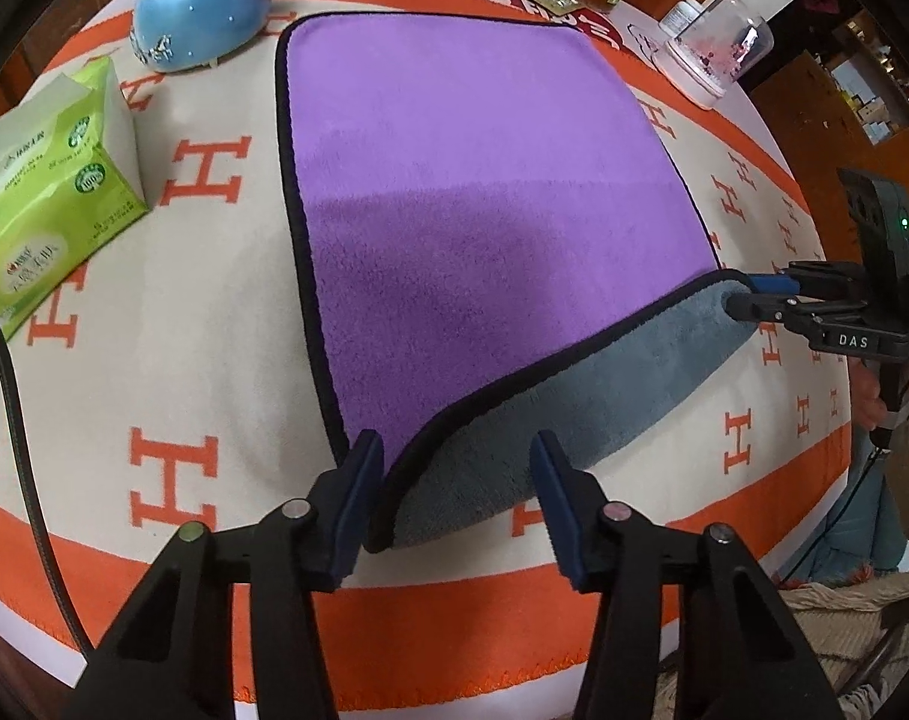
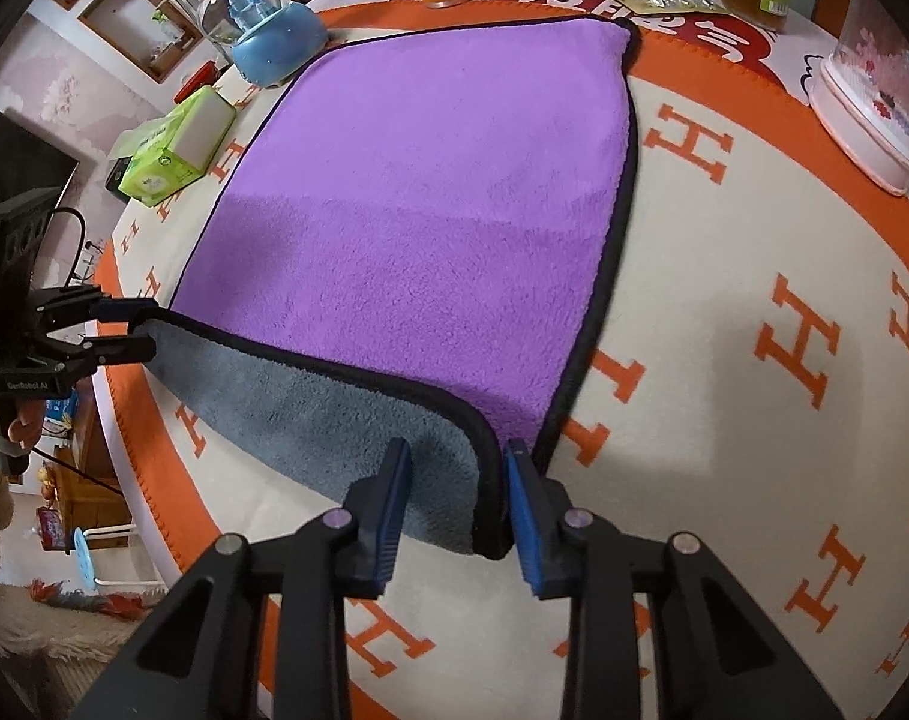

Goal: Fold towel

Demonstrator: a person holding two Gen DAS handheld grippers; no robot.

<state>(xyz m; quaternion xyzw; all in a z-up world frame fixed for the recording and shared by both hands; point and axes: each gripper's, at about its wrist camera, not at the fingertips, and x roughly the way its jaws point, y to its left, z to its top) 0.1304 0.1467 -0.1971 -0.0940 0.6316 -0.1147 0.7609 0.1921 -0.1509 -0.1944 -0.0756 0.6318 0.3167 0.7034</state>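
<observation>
Both near corners of the towel (image 1: 484, 192) are lifted, grey underside showing: the left gripper (image 1: 454, 498) straddles one with jaws wide, the right gripper (image 2: 454, 498) likewise. Purple face up, its long axis runs from the blanket's (image 1: 172, 330) near edge toward the far clutter.

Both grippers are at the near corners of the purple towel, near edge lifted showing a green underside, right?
Not quite: the underside is grey, not green. The left wrist view shows the left gripper and right gripper at the near corners of the purple towel, near edge lifted; the right wrist view shows the same grey.
</observation>
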